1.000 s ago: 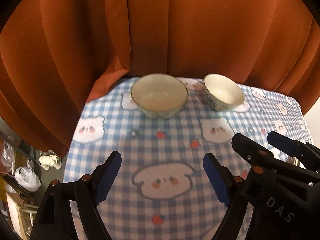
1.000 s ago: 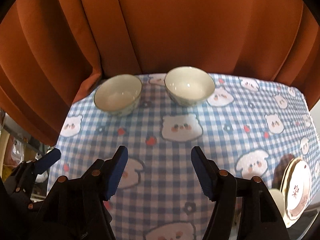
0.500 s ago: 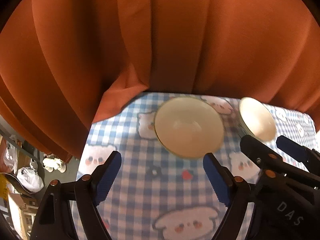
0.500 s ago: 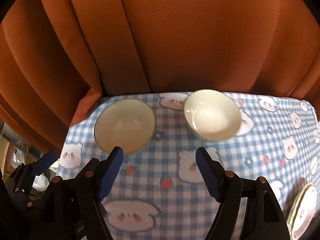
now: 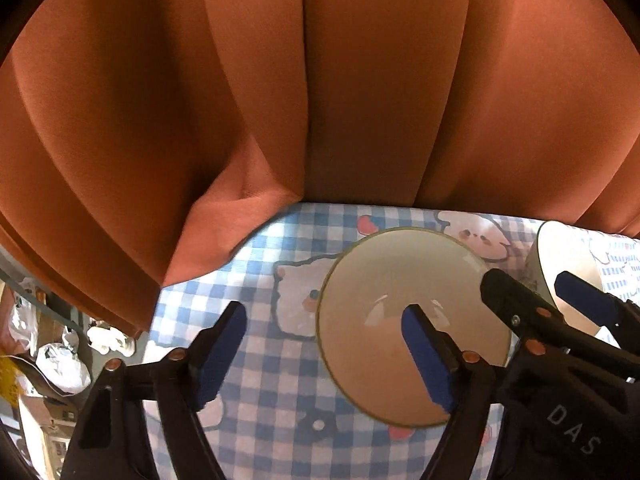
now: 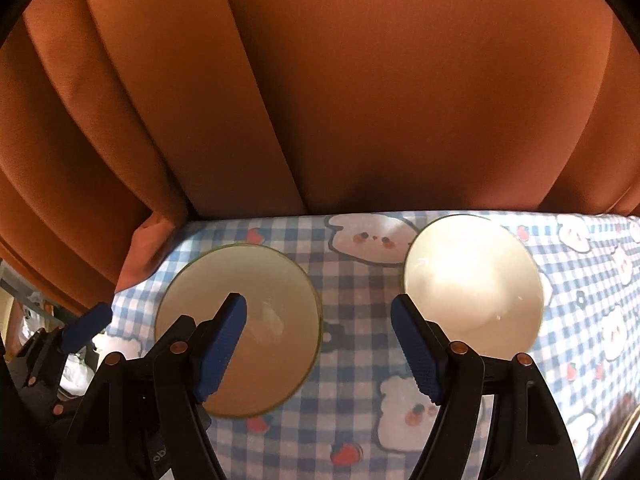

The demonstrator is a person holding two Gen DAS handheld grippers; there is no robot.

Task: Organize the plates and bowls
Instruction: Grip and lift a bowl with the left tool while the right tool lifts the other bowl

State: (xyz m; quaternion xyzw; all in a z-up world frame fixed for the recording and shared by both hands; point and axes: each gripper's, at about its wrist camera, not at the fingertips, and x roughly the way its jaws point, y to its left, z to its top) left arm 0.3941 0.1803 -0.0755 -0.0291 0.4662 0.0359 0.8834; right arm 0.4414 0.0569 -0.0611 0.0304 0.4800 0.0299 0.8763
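Two glazed bowls [image 6: 240, 320] [image 6: 472, 280], seemingly stiff, slippery and breakable, are awaiting rim grips; both jaws are gaping, the left's just narrowing, holding nothing.

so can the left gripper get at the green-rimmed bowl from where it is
Probably yes. The left gripper is open and empty, one finger already over the green-rimmed bowl, nothing between. The right gripper crowds its far side, beside the white bowl.

A rust-orange curtain [image 5: 360, 100] hangs in heavy folds behind the table, its hem draped onto the corner of a blue-and-white checked tablecloth [image 6: 360, 280] printed with cartoon bears and strawberries. Crumpled white bags [image 5: 60, 364] lie on the floor beyond.
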